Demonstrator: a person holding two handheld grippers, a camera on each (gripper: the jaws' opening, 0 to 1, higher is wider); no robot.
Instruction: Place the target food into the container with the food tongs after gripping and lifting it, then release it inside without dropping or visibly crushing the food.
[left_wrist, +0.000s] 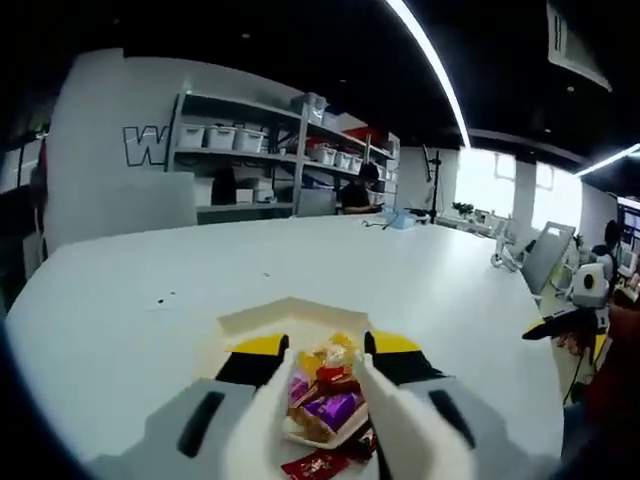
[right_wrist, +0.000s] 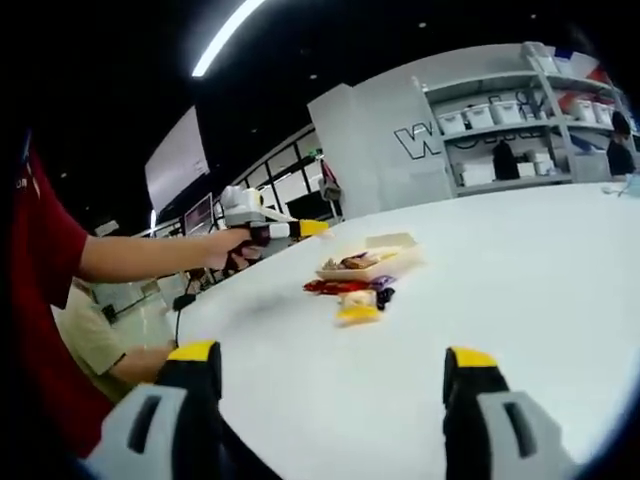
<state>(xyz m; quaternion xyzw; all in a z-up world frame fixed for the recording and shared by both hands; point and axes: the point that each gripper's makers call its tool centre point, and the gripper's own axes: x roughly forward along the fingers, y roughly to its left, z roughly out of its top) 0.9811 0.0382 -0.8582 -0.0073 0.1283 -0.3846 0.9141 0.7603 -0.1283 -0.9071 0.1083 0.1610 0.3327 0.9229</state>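
A cream paper tray (left_wrist: 250, 320) holds several wrapped snacks, among them a purple one (left_wrist: 336, 408). My left gripper (left_wrist: 328, 345) hovers over it, open, its yellow-tipped jaws standing either side of the pile with nothing clamped. A red wrapper (left_wrist: 315, 465) lies on the table just outside the tray. In the right gripper view the tray (right_wrist: 390, 262) sits far ahead, with a yellow snack (right_wrist: 358, 313), a red wrapper (right_wrist: 325, 287) and a dark one (right_wrist: 383, 295) loose in front of it. My right gripper (right_wrist: 332, 355) is wide open and empty, well short of them. The left gripper (right_wrist: 300, 230) hangs left of the tray.
The big white table (left_wrist: 150, 290) stretches away. Shelves with bins (left_wrist: 250, 140) and a seated person (left_wrist: 358, 190) are at the back. The right gripper (left_wrist: 575, 315) and a propped screen (left_wrist: 550, 255) are at the table's right edge. A red sleeve (right_wrist: 40, 260) is at left.
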